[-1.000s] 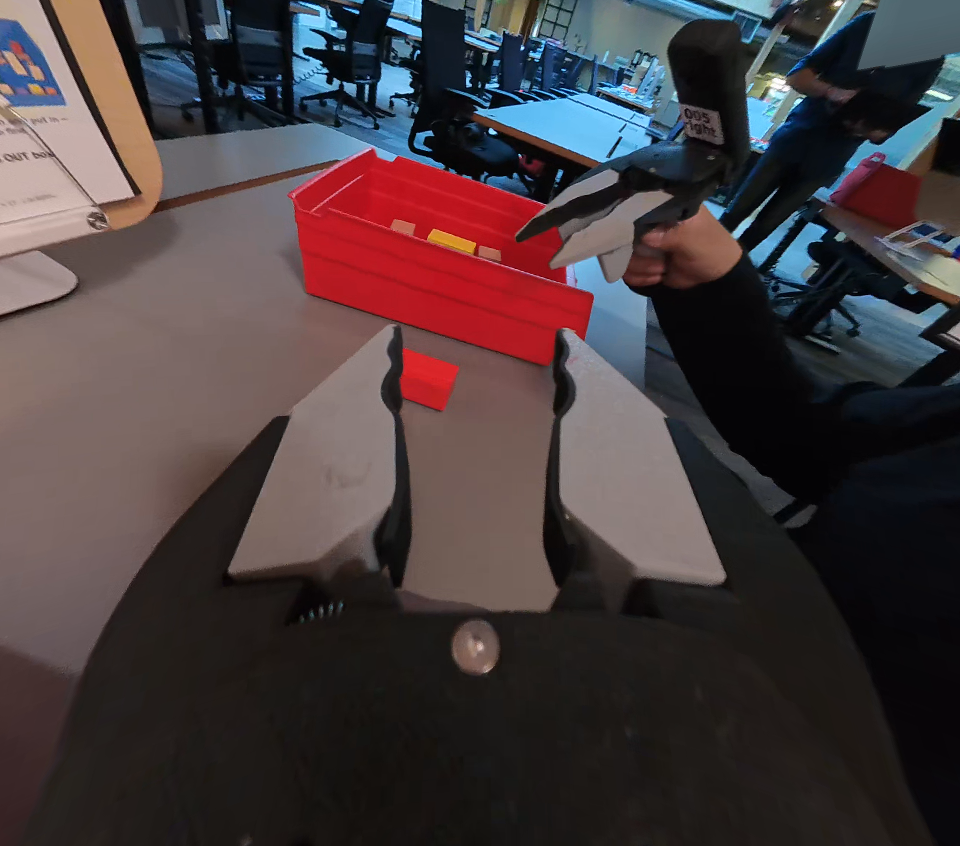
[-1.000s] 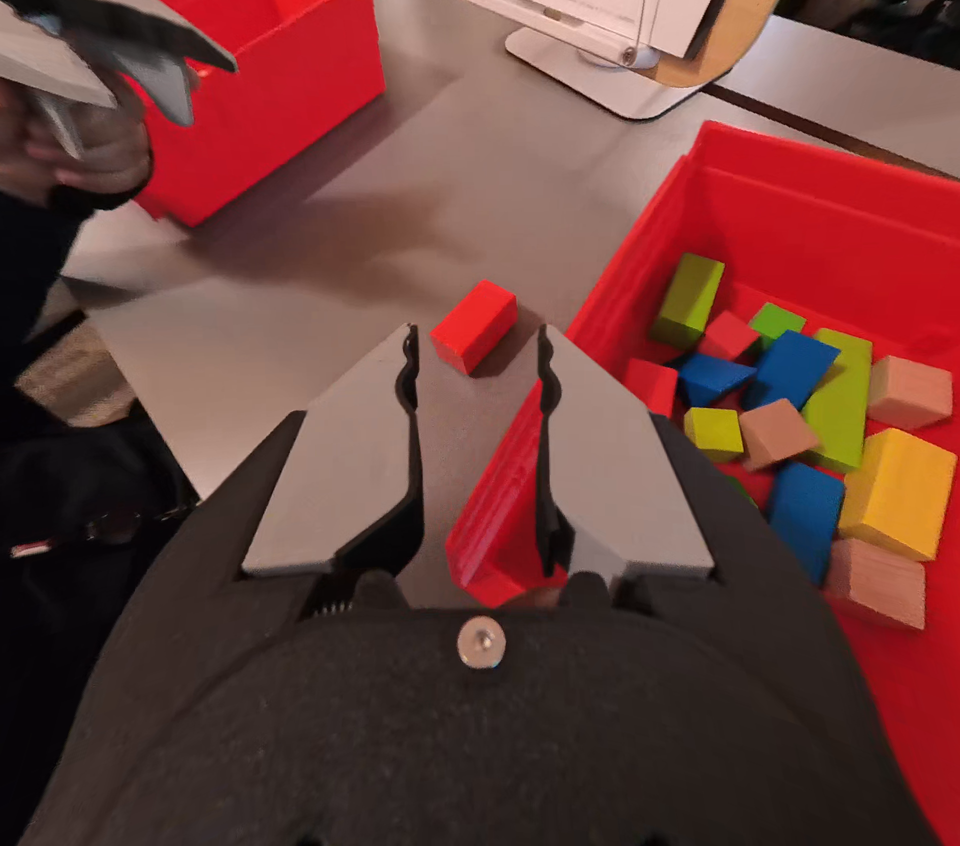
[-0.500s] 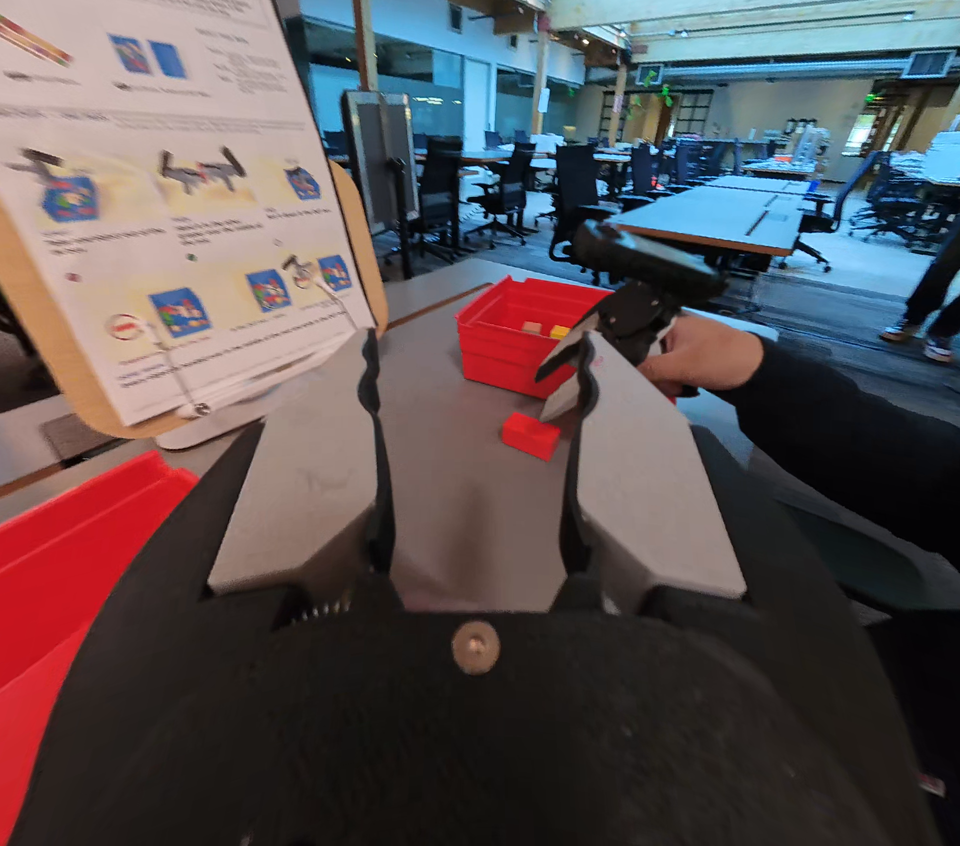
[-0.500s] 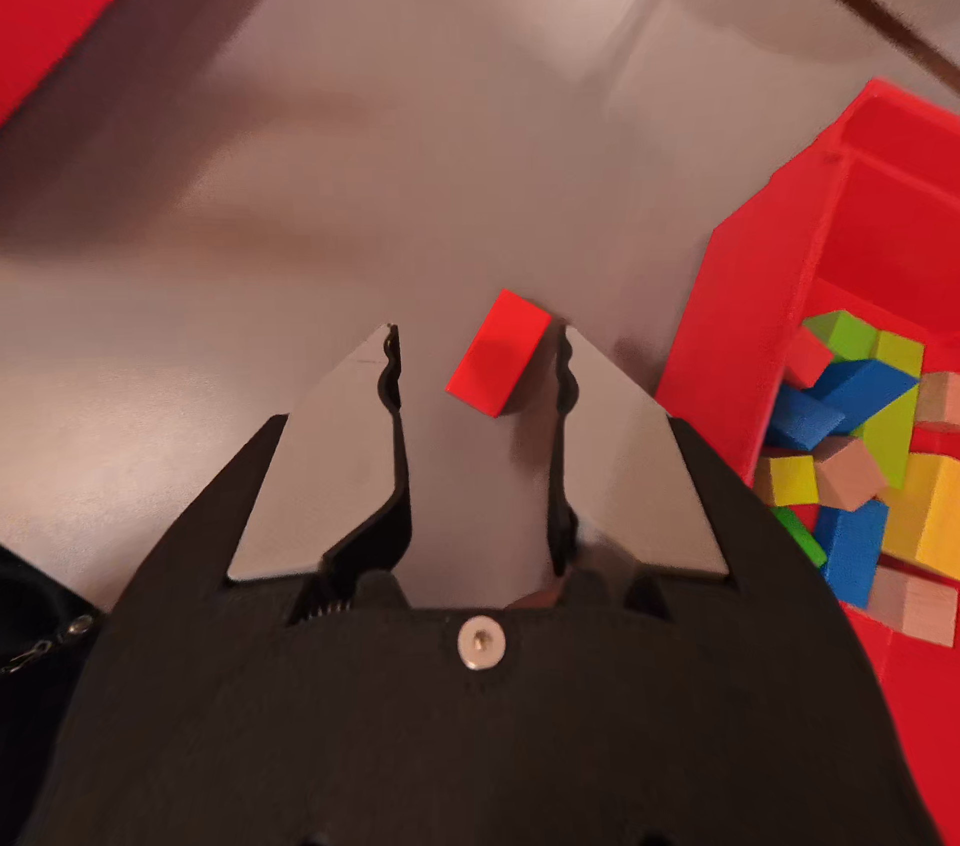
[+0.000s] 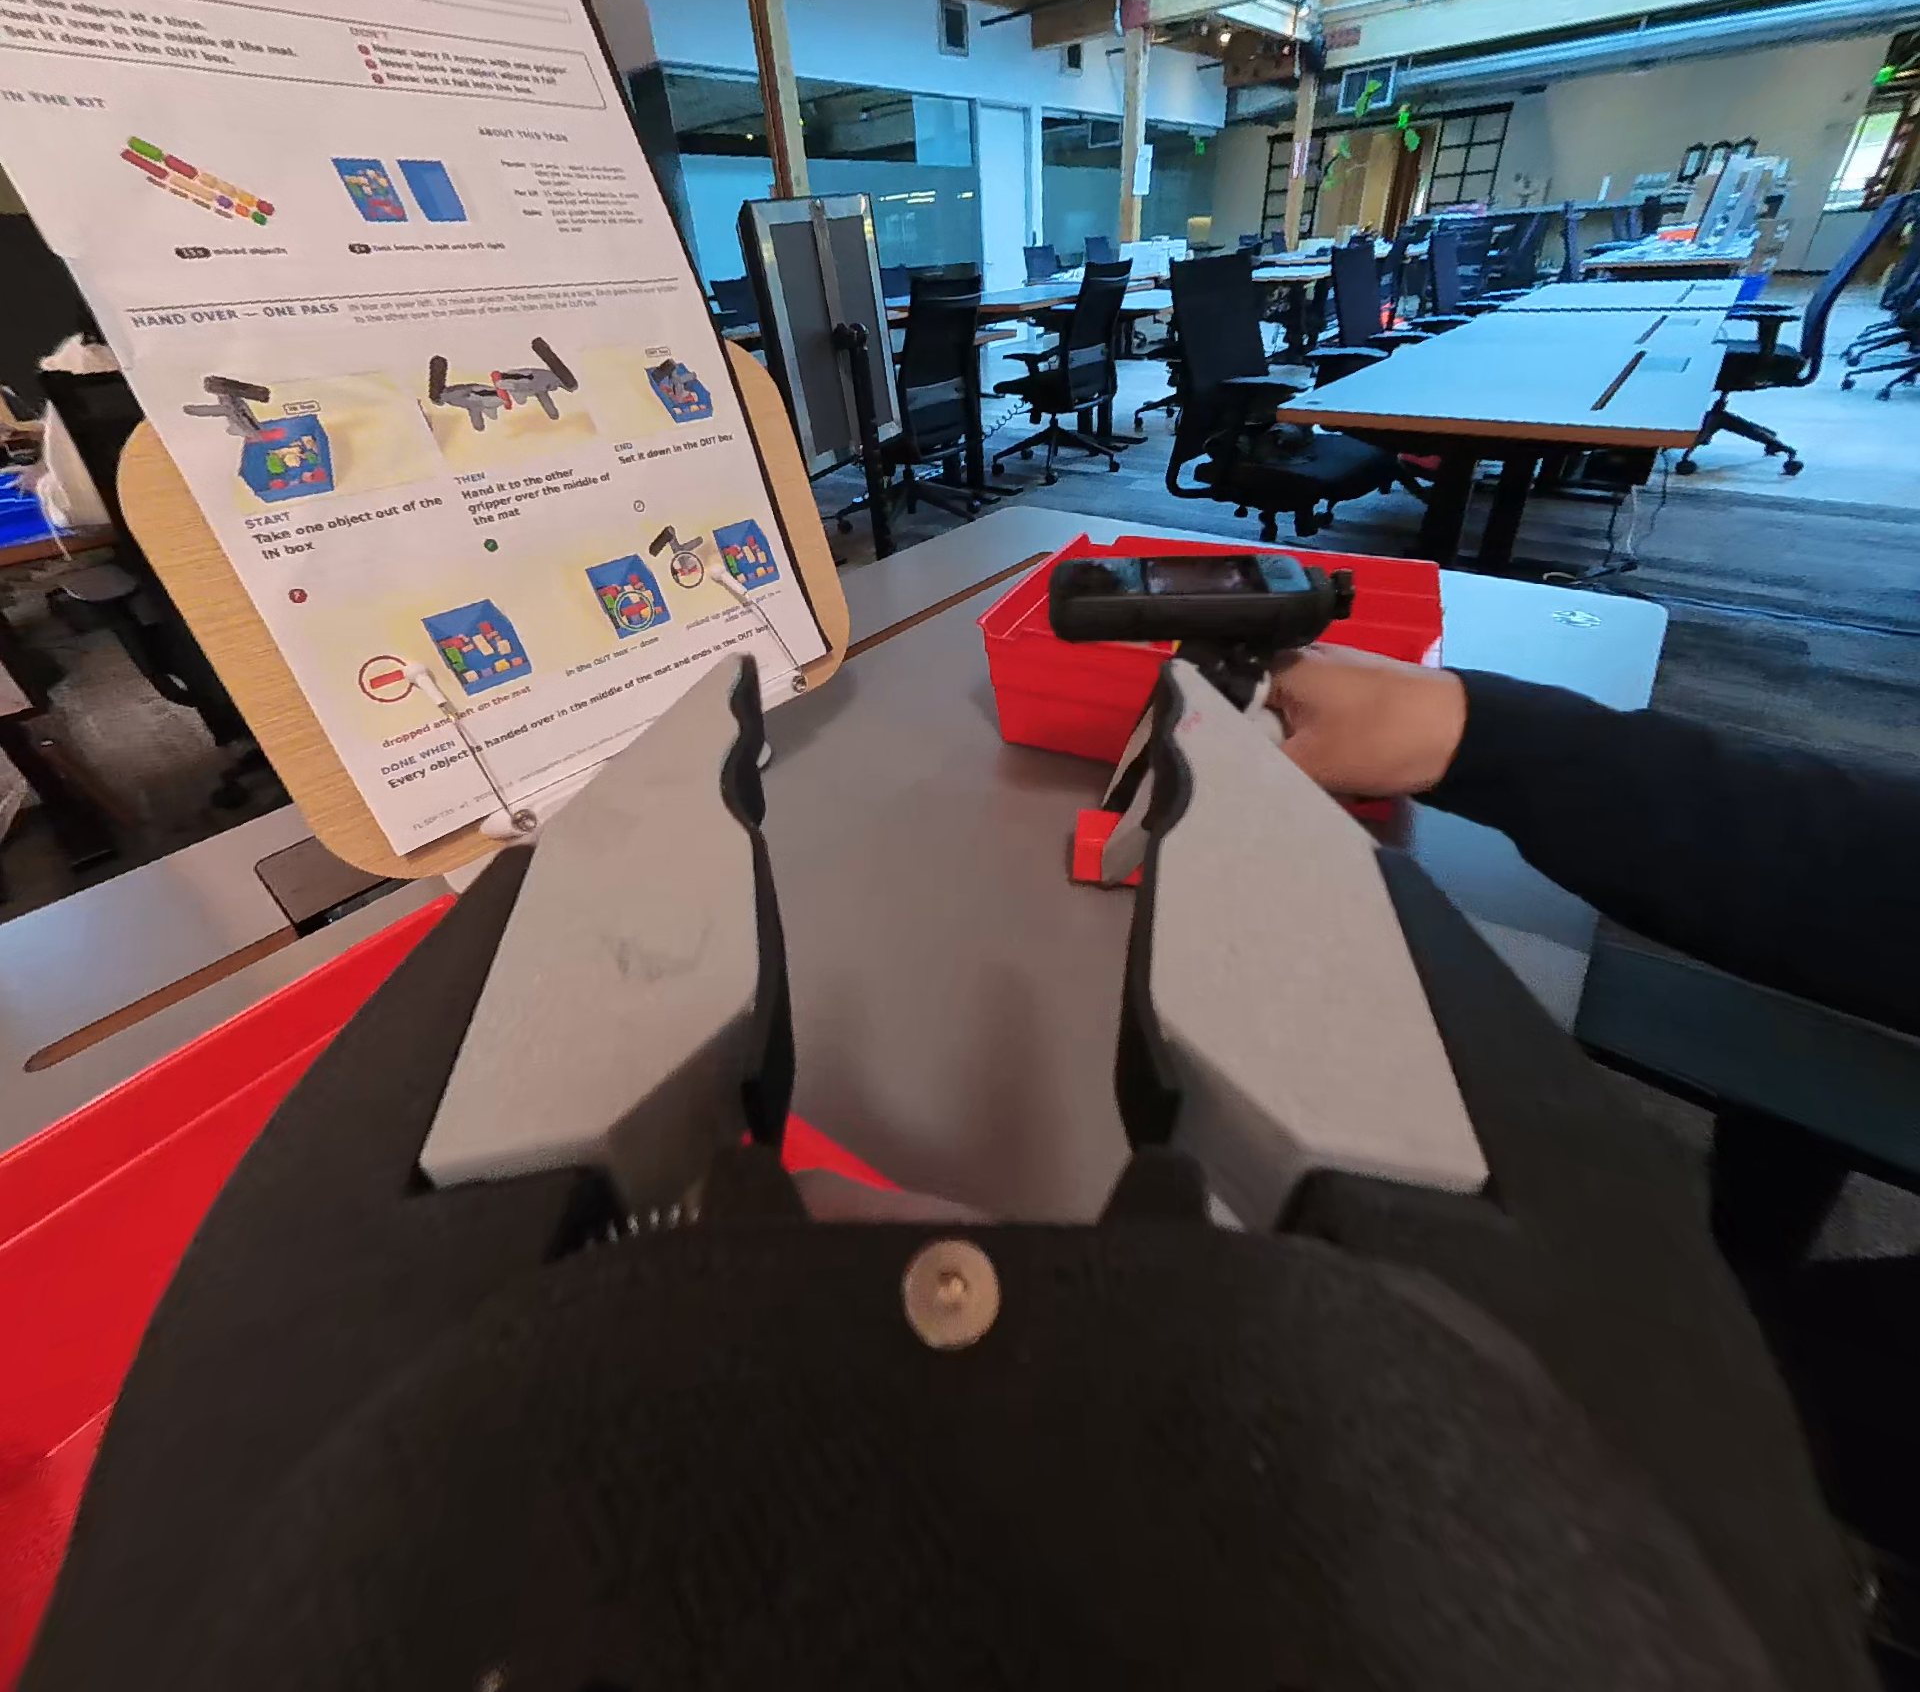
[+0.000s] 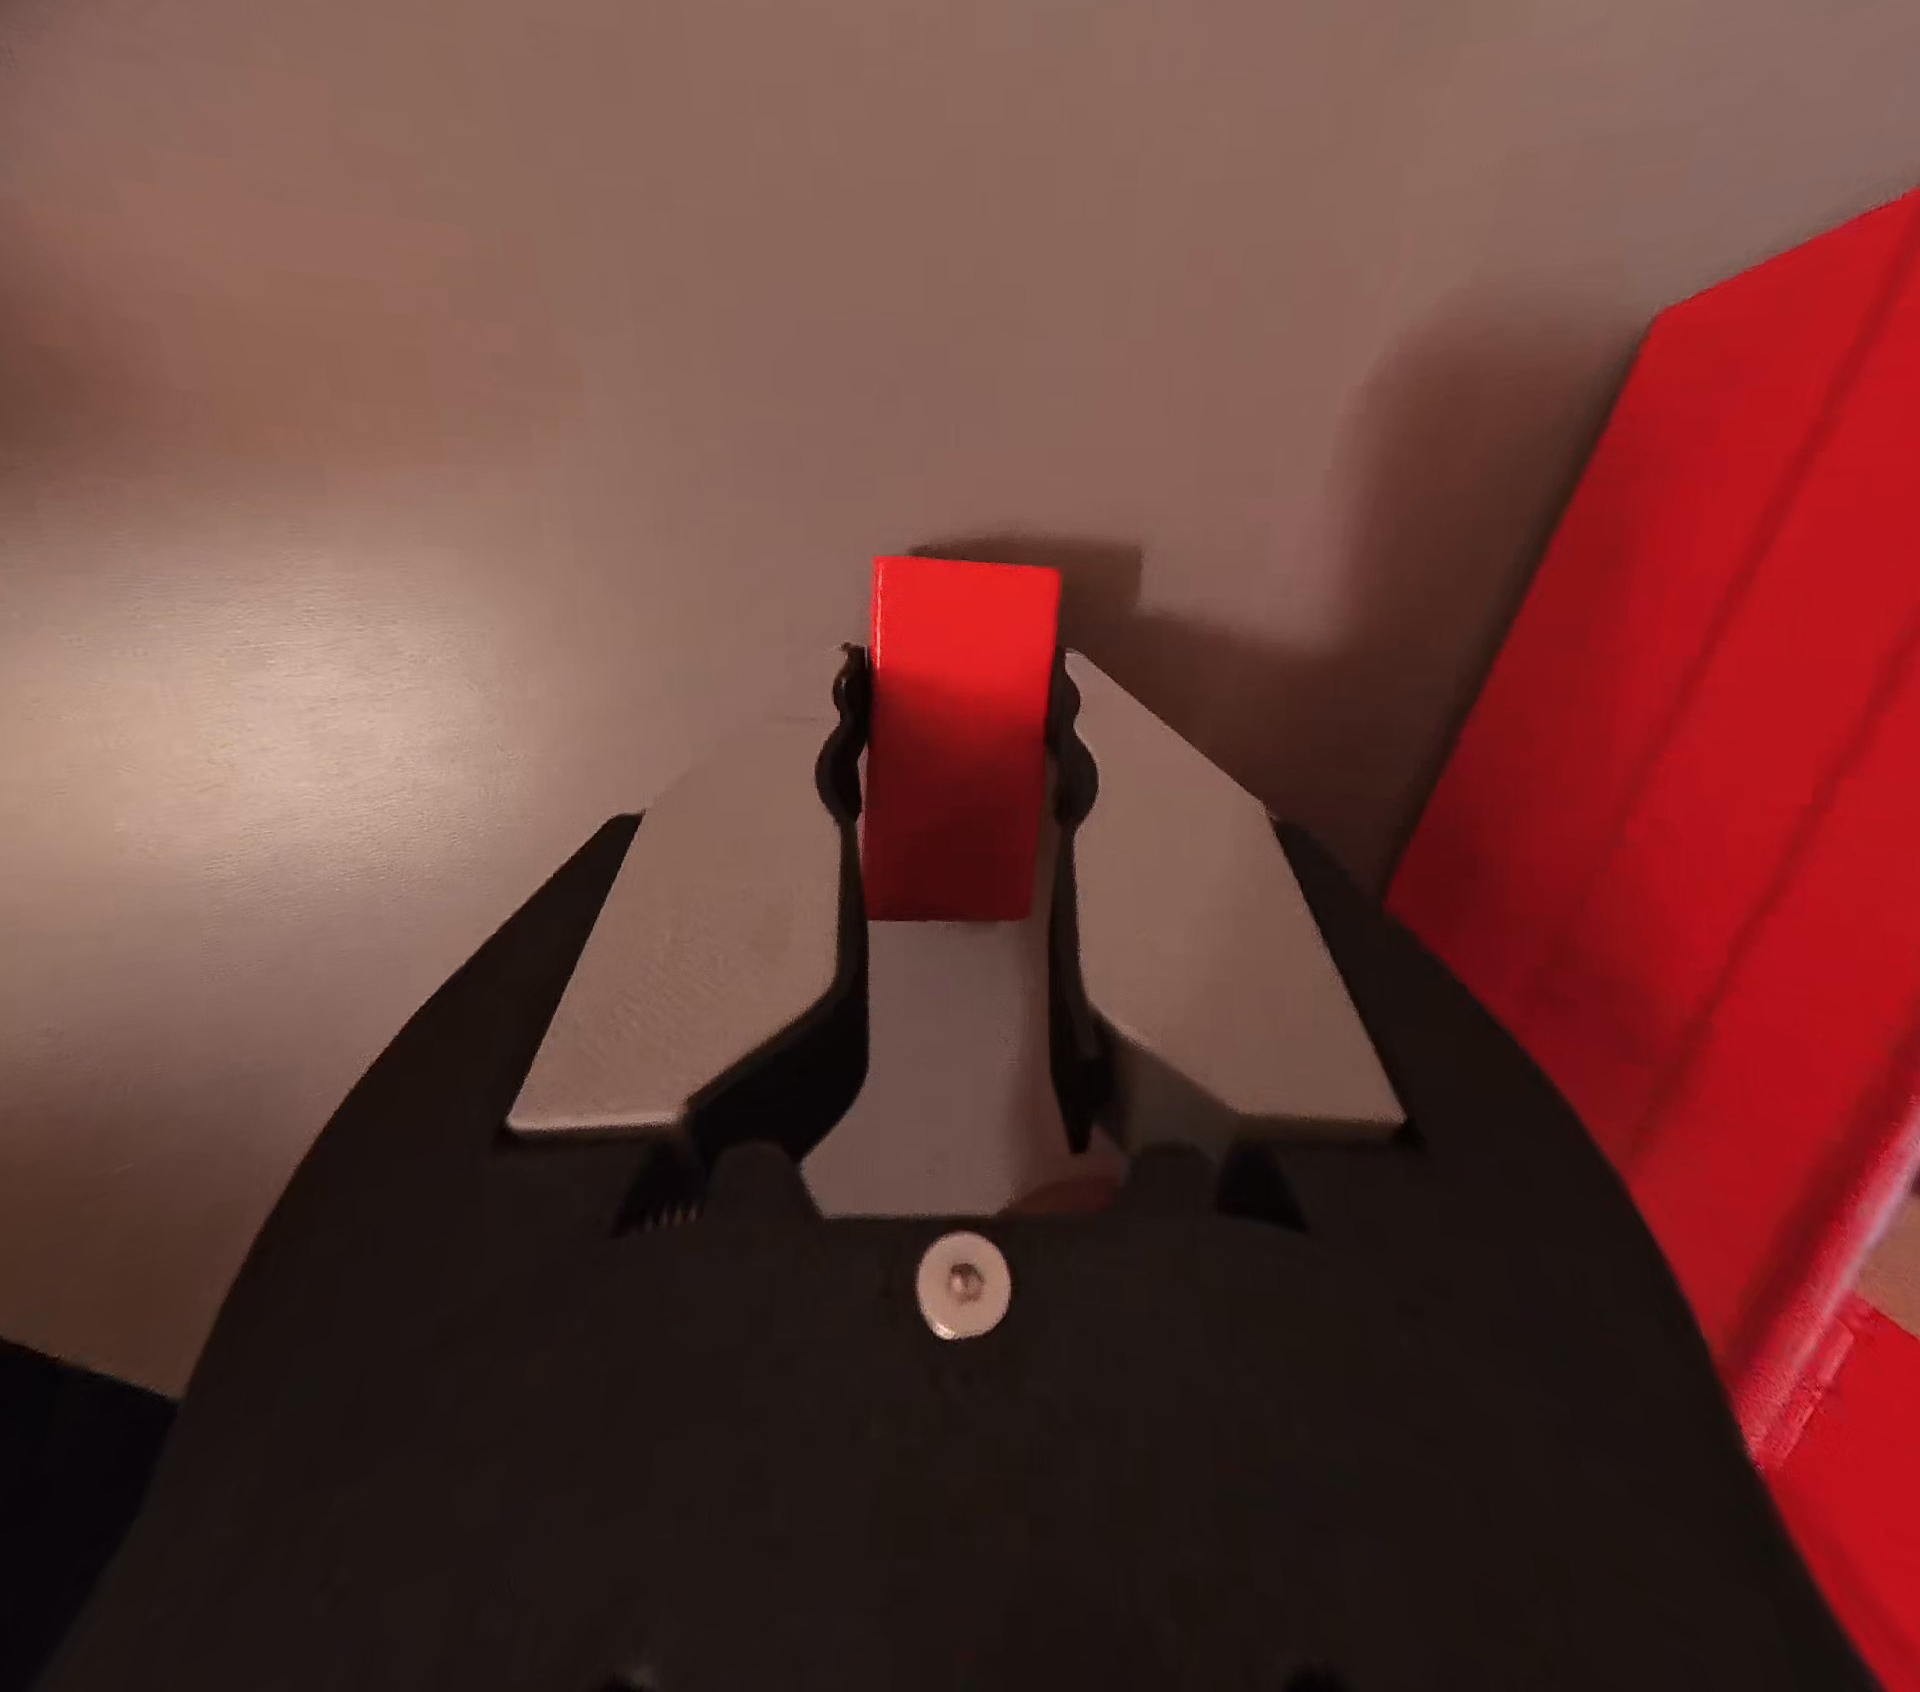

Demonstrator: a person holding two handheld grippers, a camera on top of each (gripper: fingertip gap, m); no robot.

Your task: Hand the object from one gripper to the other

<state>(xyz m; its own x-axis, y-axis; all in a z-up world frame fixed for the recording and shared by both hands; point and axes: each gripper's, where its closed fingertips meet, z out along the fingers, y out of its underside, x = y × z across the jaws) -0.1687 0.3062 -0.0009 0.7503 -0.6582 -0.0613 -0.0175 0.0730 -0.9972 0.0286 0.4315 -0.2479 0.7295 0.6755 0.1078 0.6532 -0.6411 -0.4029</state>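
Observation:
A red block [image 6: 956,759] lies on the grey table [image 6: 623,292]. My right gripper [image 6: 961,676] points down at it, and both fingers press its two sides, so it is shut on the block. The left wrist view shows the same block [image 5: 1093,853] on the table under the right gripper's fingertips [image 5: 1127,811], mostly hidden by my own right finger. My left gripper [image 5: 956,686] is open and empty, held back from the block and above the near red bin [image 5: 156,1206].
A second red bin [image 5: 1049,692] stands just behind the block. A bin wall [image 6: 1714,707] is close on the right of the right gripper. An instruction board [image 5: 416,395] on a stand is at the back left. A hand [image 5: 1361,717] holds the right gripper. The gap from one gripper's tips to the other's is roughly 35 cm.
My right gripper came down over the red block and closed on it. My left gripper drew back from the block and tilted up, staying open.

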